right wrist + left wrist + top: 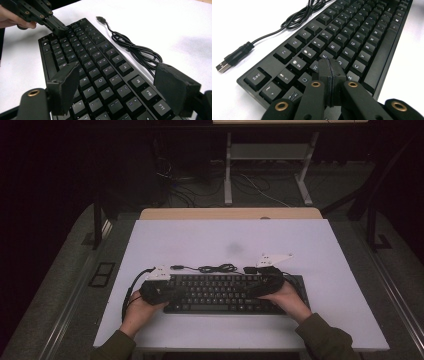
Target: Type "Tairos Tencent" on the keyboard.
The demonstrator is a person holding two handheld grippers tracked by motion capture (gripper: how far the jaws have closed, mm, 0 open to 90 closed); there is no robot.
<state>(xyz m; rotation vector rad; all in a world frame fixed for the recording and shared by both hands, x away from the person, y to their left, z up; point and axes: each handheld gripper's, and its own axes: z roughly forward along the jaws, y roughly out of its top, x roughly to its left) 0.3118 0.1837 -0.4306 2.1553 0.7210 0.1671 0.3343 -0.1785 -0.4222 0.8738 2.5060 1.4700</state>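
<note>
**Desk:** High view first: what's on the table [150,245]?

**Stringer:** A black keyboard [220,292] lies along the near edge, its cable [215,268] coiled just behind it. The left gripper [167,291] is over the keyboard's left end, the right gripper [255,287] over its right half; hands hold both.

**Desk:** Left gripper view?

**Stringer:** Jaws pressed flat together, nothing between them, the joined tip [329,71] poised on or just above the letter keys near W (contact can't be confirmed). The USB plug [233,58] lies loose on the table, connected to nothing.

**Desk:** Right gripper view?

**Stringer:** Jaws stand wide apart, empty, hovering over the right-hand keys [100,82]. Farther off, the left gripper [61,27] points its closed tip at the far rows.

**Desk:** Progress?

**Stringer:** By my reading, key-pressing is at an early stage: the closed tip is set as a poking finger, the keyboard sits square, and nothing is lifted or moved. Any pressing by the right side looks yet to come.
</note>
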